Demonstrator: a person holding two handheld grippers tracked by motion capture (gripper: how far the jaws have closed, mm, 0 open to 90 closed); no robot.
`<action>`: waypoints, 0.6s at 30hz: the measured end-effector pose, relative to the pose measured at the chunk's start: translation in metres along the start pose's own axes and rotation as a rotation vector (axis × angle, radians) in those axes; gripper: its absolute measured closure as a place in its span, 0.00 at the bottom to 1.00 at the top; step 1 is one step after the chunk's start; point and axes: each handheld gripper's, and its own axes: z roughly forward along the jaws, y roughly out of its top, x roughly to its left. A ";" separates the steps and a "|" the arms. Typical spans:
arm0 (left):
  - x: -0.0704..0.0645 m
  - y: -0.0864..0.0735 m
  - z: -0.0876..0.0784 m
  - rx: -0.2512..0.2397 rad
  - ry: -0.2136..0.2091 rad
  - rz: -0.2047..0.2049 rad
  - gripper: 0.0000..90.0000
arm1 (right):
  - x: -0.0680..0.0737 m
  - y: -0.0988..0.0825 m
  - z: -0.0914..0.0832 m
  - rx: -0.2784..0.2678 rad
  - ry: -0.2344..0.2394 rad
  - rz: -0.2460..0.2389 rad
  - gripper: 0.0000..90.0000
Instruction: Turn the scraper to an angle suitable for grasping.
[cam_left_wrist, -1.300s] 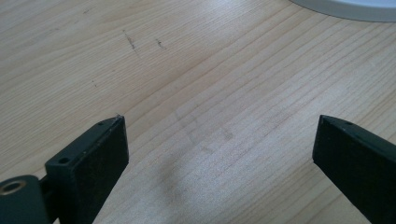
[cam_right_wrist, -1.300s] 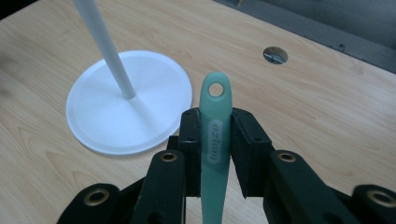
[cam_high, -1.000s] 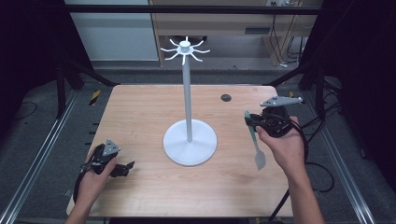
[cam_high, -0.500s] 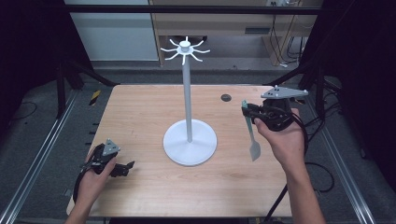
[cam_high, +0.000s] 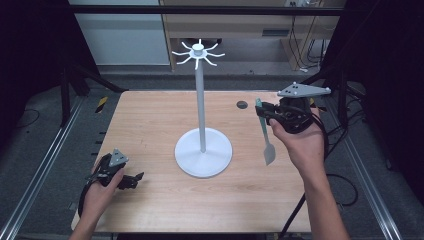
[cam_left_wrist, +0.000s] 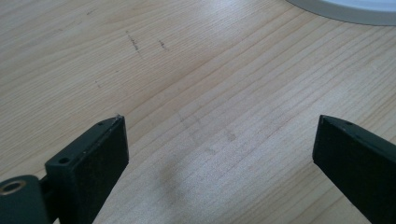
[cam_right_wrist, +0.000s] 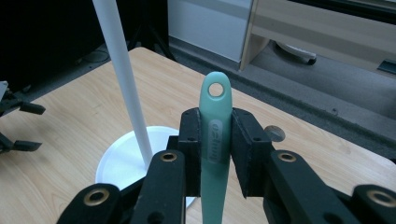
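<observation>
A white stand (cam_high: 201, 107) with a round base (cam_high: 203, 152) and hook arms (cam_high: 198, 53) at its top rises from the middle of the wooden table. My right gripper (cam_high: 261, 111) is shut on a pale green spatula (cam_high: 265, 134), held in the air right of the pole, blade hanging down. In the right gripper view the spatula handle (cam_right_wrist: 215, 126) with its hang hole stands upright between the pads, the pole (cam_right_wrist: 122, 77) to its left. My left gripper (cam_high: 135, 179) rests at the table's front left, open, its fingers (cam_left_wrist: 91, 156) spread over bare wood.
A small dark round disc (cam_high: 242, 104) lies on the table behind the right gripper. Metal rails (cam_high: 42, 167) run along both sides of the table. A cabinet and a desk stand beyond the far edge.
My right gripper has lifted the spatula higher and a little toward the far side. The left gripper has stayed where it was.
</observation>
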 end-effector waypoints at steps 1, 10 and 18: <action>0.000 0.000 0.000 -0.001 0.000 -0.001 0.04 | 0.000 0.001 0.000 -0.002 -0.001 0.006 0.83; 0.000 0.000 -0.001 -0.001 -0.002 0.000 0.04 | 0.007 0.019 -0.002 -0.066 0.019 0.022 0.83; -0.001 0.000 -0.001 0.000 -0.002 0.001 0.04 | 0.014 0.031 -0.006 -0.090 0.032 0.014 0.83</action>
